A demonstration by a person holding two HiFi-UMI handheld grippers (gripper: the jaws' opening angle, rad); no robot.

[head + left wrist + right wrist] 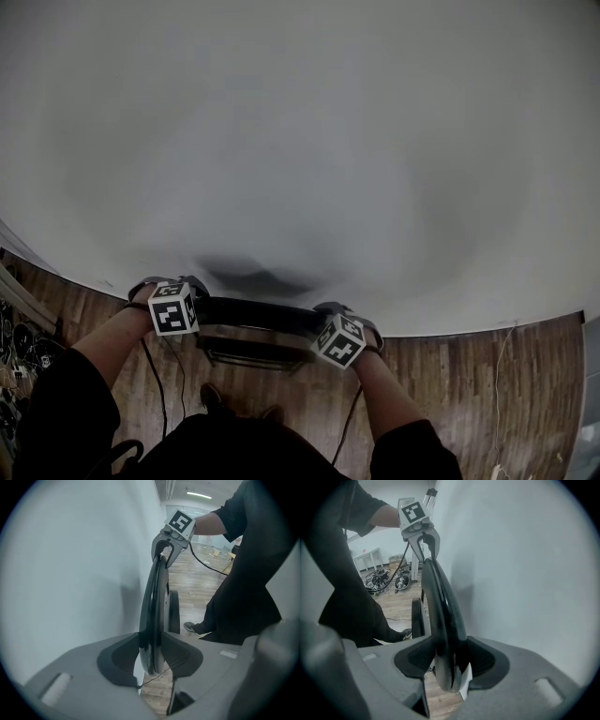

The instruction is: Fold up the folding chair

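Head view: a white wall [300,122] fills most of the picture, with wood floor [469,394] below it. The chair [253,316] stands on the floor close to the wall, right in front of the person. Its black top edge runs between the 2 grippers. The left gripper [192,298] holds that edge at the left end and the right gripper [328,319] holds it at the right end. A shoe [214,398] shows just below the chair.

Left gripper view: the left gripper [152,651] has its 2 jaws pressed against the backrest [152,597], 1 on each face, with the panel seen edge-on between them. At the far end of the backrest the right gripper [163,557] clamps the same edge. The seat [174,611] stands near upright just beside the backrest, on the person's side. The wall lies to the left.

Right gripper view: the right gripper [447,660] is closed the same way on the backrest [440,602], gripping both faces. The left gripper [427,543] bites the far end. The seat [416,616] is upright, near the backrest. A cable [396,576] hangs from the left gripper.
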